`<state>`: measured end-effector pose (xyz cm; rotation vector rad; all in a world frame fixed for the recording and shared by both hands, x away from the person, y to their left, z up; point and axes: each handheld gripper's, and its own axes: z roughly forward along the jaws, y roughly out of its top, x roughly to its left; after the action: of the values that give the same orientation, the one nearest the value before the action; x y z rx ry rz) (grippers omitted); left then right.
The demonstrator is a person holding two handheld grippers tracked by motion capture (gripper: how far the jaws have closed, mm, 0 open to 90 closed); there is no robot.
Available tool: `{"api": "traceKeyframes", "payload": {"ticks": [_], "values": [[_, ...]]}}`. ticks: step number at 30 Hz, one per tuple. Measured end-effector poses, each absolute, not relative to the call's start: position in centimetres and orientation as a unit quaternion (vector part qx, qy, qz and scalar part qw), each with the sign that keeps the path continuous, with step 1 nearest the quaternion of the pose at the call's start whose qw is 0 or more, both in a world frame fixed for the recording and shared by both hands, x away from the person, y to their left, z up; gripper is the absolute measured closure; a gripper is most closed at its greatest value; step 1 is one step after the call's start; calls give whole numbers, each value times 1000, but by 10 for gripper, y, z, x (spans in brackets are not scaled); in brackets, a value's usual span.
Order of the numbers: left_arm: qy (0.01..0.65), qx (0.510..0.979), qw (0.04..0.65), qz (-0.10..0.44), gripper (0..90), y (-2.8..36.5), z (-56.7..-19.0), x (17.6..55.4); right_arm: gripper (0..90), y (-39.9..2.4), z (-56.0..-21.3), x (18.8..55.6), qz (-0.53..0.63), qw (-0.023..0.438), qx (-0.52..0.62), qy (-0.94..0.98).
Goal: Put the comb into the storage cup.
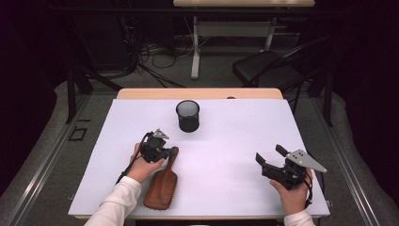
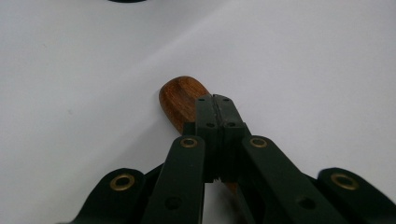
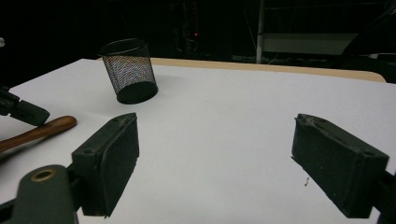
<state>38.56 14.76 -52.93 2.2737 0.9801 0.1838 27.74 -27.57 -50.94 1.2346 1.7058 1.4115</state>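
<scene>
A brown wooden hairbrush (image 1: 160,188) lies on the white table cover at the front left, bristles sideways, its handle (image 2: 180,95) pointing away from the person. My left gripper (image 1: 165,151) sits right over that handle; in the left gripper view (image 2: 215,105) its jaws are pressed together with nothing between the pads. Whether the tips touch the wood I cannot tell. My right gripper (image 1: 269,154) is held at the front right, open, and in its own view (image 3: 215,158) bare table lies between the jaws. The handle end (image 3: 44,129) is at that view's left.
A black mesh cup (image 1: 188,116) stands upright at the back middle of the table, also in the right gripper view (image 3: 130,70). The white cover (image 1: 235,132) spans the table. Beyond the far edge are a black chair (image 1: 268,68), cables and another table's legs.
</scene>
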Motion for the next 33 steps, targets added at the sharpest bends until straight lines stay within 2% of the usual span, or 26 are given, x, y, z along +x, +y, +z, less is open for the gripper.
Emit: {"api": "traceKeyframes", "payload": {"ticks": [8,14,24,33], "values": [[349,881,311,65,900,133,-532,380,147,-275,-511,279,530,297,466,643],[349,889,280,92,900,127,-533,382,149,-275,-511,279,531,296,466,643],[386,882,253,95,900,153,-540,389,149,-277,-511,279,533,295,470,639],[416,871,244,97,900,189,-539,380,149,-277,-510,278,533,294,471,638]]}}
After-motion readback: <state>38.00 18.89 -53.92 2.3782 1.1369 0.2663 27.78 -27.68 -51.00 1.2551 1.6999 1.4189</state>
